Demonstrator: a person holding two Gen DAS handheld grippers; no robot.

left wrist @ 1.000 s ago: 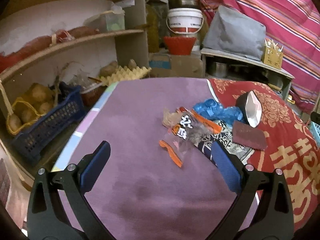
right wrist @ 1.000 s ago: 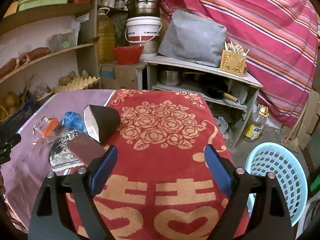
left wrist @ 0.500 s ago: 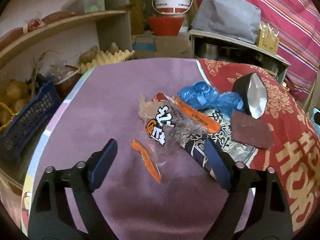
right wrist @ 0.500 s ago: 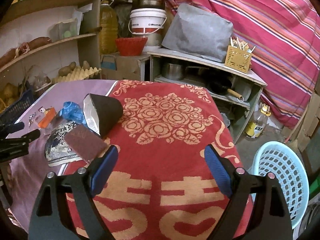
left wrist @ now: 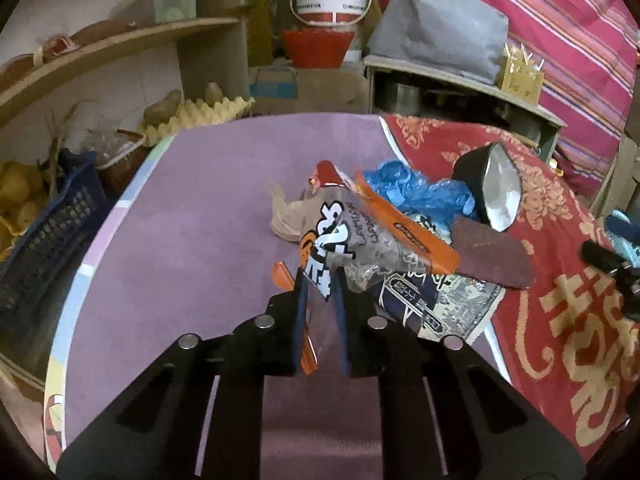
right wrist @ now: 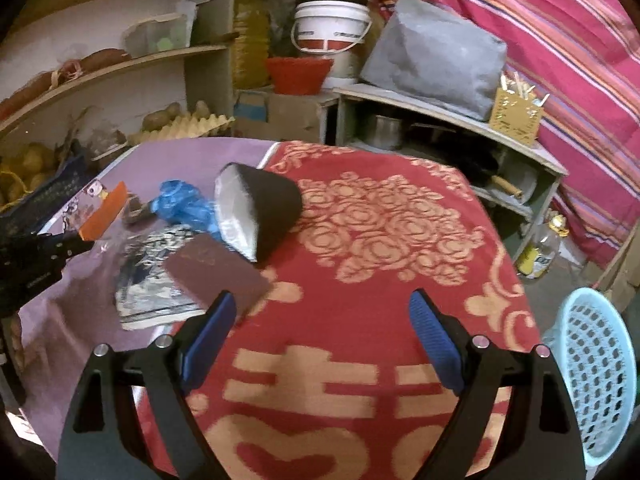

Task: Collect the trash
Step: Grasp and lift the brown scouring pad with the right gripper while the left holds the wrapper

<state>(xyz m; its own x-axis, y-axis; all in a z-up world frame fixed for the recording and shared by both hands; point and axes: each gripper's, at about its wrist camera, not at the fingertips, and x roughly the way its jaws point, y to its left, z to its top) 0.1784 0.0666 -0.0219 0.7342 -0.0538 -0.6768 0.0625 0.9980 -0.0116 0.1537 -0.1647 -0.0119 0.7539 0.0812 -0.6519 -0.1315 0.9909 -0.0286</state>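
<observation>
A pile of trash lies where the purple cloth point(left wrist: 192, 220) meets the red cloth point(right wrist: 380, 220). My left gripper point(left wrist: 320, 280) is closing, its pads pressed on the near edge of a clear snack wrapper point(left wrist: 360, 240) with orange and white print. A loose orange strip point(left wrist: 309, 354) shows between the fingers lower down. Behind lie a blue plastic bag point(left wrist: 420, 192), a black cone-shaped packet point(right wrist: 272, 212), a maroon sheet point(right wrist: 216, 276) and a printed blue-white packet point(left wrist: 440, 304). My right gripper point(right wrist: 322, 304) hangs open over the red cloth, nothing between its fingers, beside the maroon sheet.
A light blue perforated basket point(right wrist: 600, 368) stands on the floor to the right of the table. On the left are curved shelves, a dark blue crate point(left wrist: 40, 248) of potatoes and an egg tray point(left wrist: 200, 116). A low stand with a grey bag point(right wrist: 432, 56) and buckets is behind.
My left gripper moved forward and down into the pile, and its wide-open jaws came together on the snack wrapper. The right gripper dropped lower and nearer the maroon sheet, still open.
</observation>
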